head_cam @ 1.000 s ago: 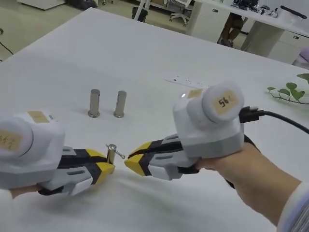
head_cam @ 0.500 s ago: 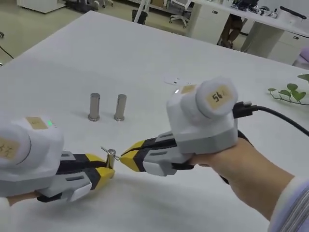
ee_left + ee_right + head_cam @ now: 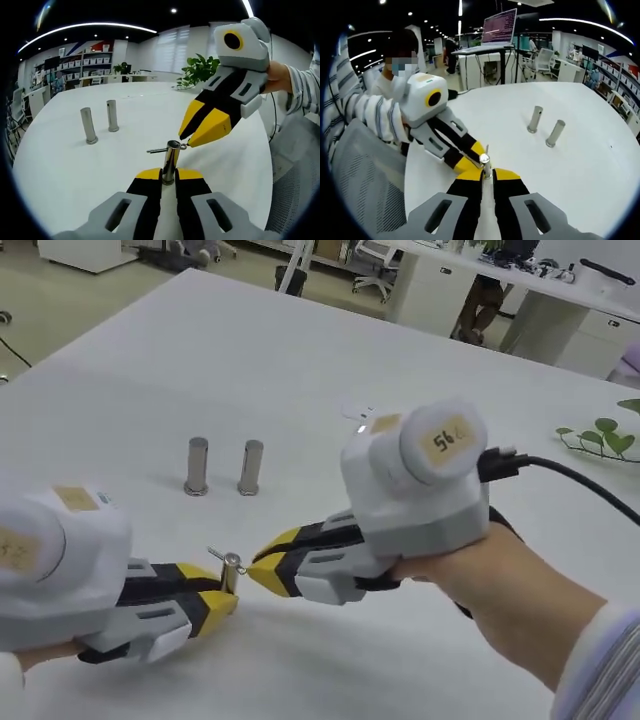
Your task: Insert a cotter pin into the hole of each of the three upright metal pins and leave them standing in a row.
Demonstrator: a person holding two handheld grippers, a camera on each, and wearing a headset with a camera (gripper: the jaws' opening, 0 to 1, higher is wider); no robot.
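My left gripper [image 3: 215,597] is clamped on the foot of a metal pin [image 3: 230,574] and holds it upright on the white table [image 3: 300,350], close to my side. My right gripper [image 3: 258,571] meets it from the other side. Its jaws are pinched together on the looped end of the cotter pin [image 3: 220,556], which passes through the hole near the pin's top and pokes out the far side.

The left gripper view makes this plainest. The metal pin [image 3: 170,159] sits between my left gripper's [image 3: 169,175] yellow tips, with the cotter pin [image 3: 158,149] lying level through it. The right gripper [image 3: 200,136] touches the loop with its tips. The right gripper view looks along the cotter pin instead, so there I can hardly make it out. I see only the metal pin's [image 3: 484,159] round top just past my right gripper [image 3: 488,175], and the left gripper [image 3: 470,161] beyond it.

A second metal pin [image 3: 197,466] and a third metal pin [image 3: 251,467] stand upright side by side, not touching, farther out and well apart from the held one.

Bare table lies between them and my grippers, and it runs on wide to the far edge. A cable [image 3: 570,478] trails from the right gripper over the table on my right, and a leafy sprig [image 3: 600,430] lies near that edge. In the left gripper view the table's rounded edge curves close behind the right gripper — floor beyond. In the right gripper view the edge falls away on the left, beside my striped sleeve [image 3: 370,115].
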